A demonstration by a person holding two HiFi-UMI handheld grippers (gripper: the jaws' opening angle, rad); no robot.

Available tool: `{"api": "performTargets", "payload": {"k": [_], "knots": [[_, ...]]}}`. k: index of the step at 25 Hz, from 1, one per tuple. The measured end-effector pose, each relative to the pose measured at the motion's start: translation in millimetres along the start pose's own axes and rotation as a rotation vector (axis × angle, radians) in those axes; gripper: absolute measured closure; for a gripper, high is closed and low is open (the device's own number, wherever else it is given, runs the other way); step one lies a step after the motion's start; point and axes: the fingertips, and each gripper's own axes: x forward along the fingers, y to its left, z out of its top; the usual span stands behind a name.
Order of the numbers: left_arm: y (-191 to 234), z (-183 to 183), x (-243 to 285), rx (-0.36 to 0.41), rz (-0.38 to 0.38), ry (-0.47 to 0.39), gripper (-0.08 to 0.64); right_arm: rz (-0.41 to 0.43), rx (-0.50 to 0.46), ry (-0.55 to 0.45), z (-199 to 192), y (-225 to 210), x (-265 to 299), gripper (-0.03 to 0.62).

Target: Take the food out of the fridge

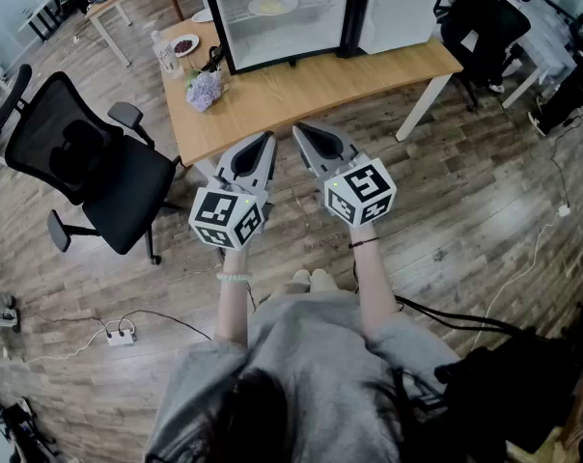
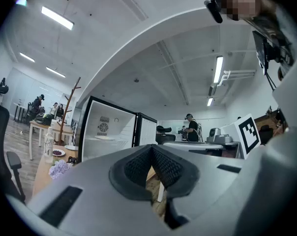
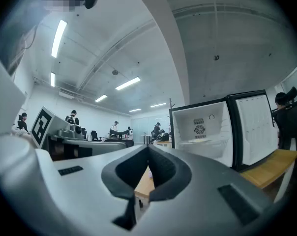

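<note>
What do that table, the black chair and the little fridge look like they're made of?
The table looks like light wood or a wood-look laminate with a matte finish: grain lines show, and its white legs are probably painted metal. The chair seems to be black fabric or mesh, likely with plastic armrests. The fridge has a smooth white liner, plastic by the look, inside a black frame.

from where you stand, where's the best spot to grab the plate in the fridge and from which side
Probably the near rim of the plate, coming in level through the open front of the fridge. The plate lies flat on a shelf, walled in at the back and both sides, so only its front edge looks reachable, and a thin rim suits a pinch.
</note>
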Motion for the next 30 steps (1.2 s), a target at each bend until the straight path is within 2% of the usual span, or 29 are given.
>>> {"api": "performTargets", "payload": {"k": [8,26,30], "knots": [[-10,-6,1,0.004,-0.002,0.014,0.552,0.001,-0.032,0.021,-4,0,-9,0.583],[-19,-4,10,0.01,0.066,-0.001,0.552,0.05,0.01,0.007,0,-16,-16,0.583],[-28,-7,13,0.015,0.074,0.007,0.552,0.04,0.035,-0.006,-2,-25,-22,0.583]]}}
